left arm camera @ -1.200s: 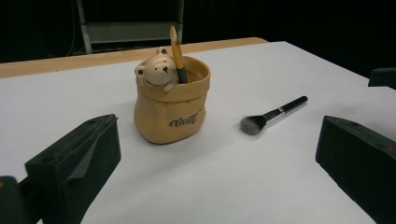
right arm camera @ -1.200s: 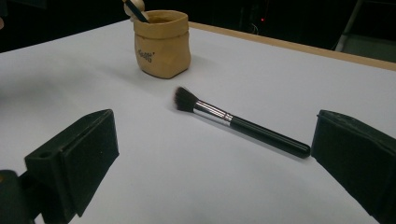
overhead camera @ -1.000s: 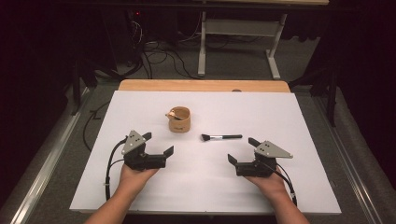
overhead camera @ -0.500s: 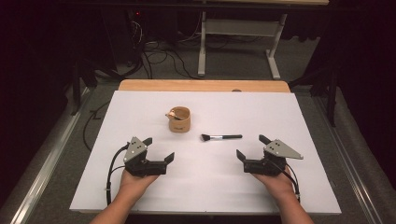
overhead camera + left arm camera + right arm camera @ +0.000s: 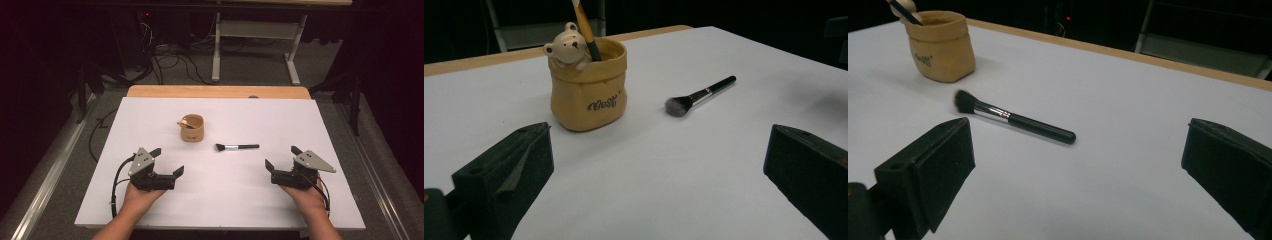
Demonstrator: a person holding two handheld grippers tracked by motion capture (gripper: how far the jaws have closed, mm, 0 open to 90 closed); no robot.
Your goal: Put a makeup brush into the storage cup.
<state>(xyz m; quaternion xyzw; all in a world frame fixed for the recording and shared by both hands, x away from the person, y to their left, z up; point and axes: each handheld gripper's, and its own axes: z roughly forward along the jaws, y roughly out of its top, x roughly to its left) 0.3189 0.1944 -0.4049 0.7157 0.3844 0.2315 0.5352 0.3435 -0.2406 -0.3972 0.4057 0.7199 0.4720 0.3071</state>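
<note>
A tan pot (image 5: pixel 192 128) (image 5: pixel 588 90) (image 5: pixel 941 46) with a small bear figure (image 5: pixel 567 46) on its rim stands on the white table sheet (image 5: pixel 230 200); a yellow-and-black stick leans inside it. A black makeup brush (image 5: pixel 237 147) (image 5: pixel 700 95) (image 5: pixel 1013 120) lies flat to the pot's right, bristles toward the pot. My left gripper (image 5: pixel 167 161) (image 5: pixel 659 180) rests low at the front left, open and holding nothing. My right gripper (image 5: pixel 281 157) (image 5: pixel 1078 175) sits at the front right, open, the brush beyond its jaws.
A wooden board edge (image 5: pixel 220 91) runs along the far side of the sheet. Beyond it are a white metal stand (image 5: pixel 255 37) and cables (image 5: pixel 165 55) on the floor. A metal rail (image 5: pixel 47 175) borders the left.
Both hands have drawn back toward the front edge and slightly apart. The pot and brush have not moved.
</note>
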